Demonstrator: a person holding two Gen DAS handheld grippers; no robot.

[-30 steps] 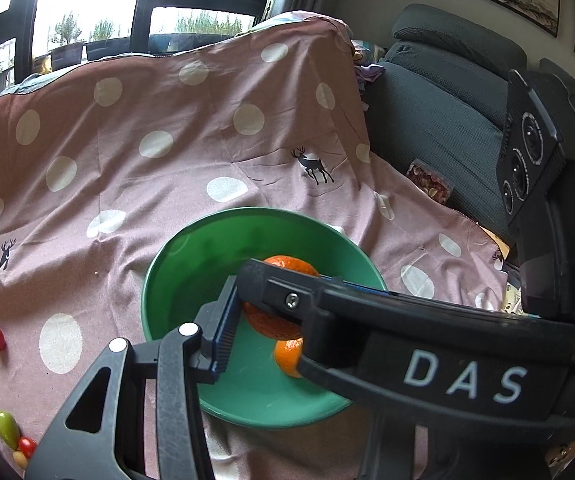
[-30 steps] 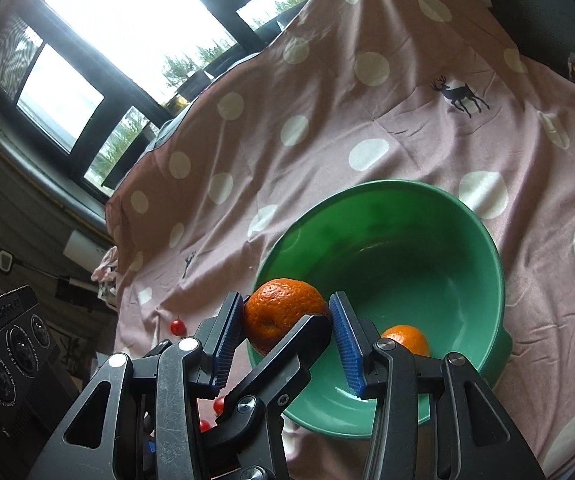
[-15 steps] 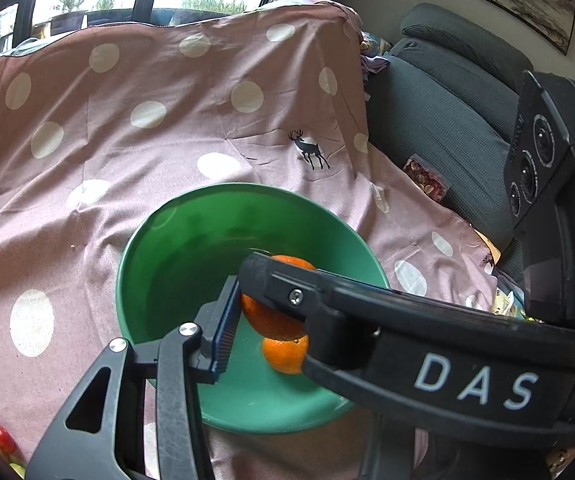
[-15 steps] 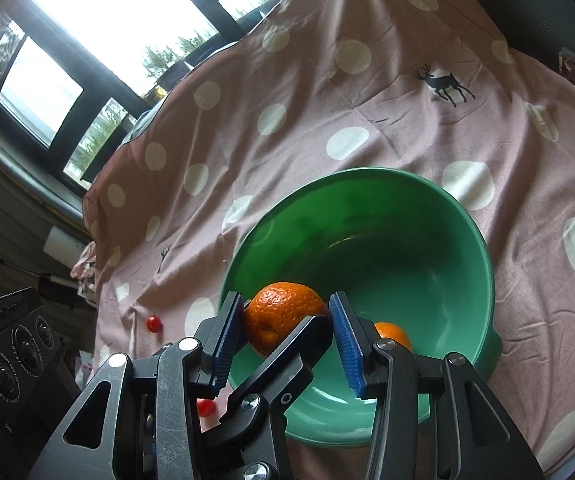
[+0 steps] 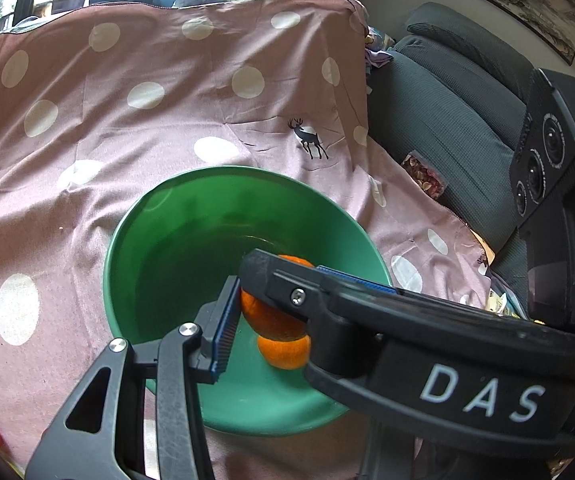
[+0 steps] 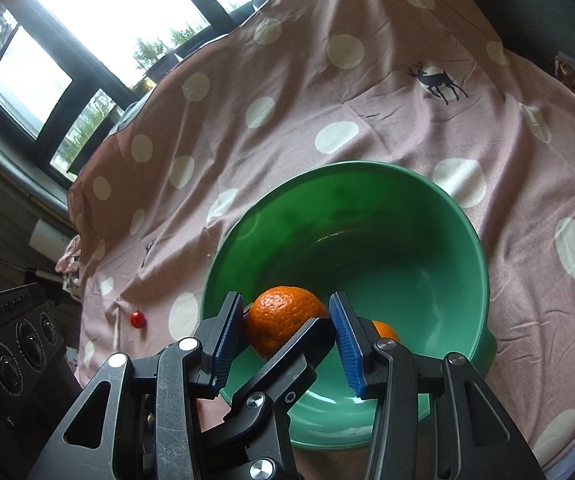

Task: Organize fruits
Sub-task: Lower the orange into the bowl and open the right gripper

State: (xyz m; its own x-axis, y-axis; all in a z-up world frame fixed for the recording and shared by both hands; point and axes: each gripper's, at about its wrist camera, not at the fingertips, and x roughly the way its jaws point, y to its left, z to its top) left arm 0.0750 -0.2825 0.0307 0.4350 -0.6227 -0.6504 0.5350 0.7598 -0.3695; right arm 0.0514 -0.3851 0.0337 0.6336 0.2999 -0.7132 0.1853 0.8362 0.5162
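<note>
Two oranges are seen: one orange (image 6: 283,320) is gripped between blue-padded fingers above the bowl's near side, and a second orange (image 5: 285,352) lies inside the bowl. One green bowl (image 6: 427,216) is counted. One small red cherry tomato (image 6: 138,319) is seen on the one pink polka-dot cloth (image 6: 287,140). Two deer prints are visible on the cloth in the left wrist view.

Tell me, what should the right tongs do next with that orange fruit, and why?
Probably open the right tongs: the round orange mandarin they grip hangs inside the rim of the green plastic bowl, where a second orange mandarin already lies, so releasing should drop it in.
</note>
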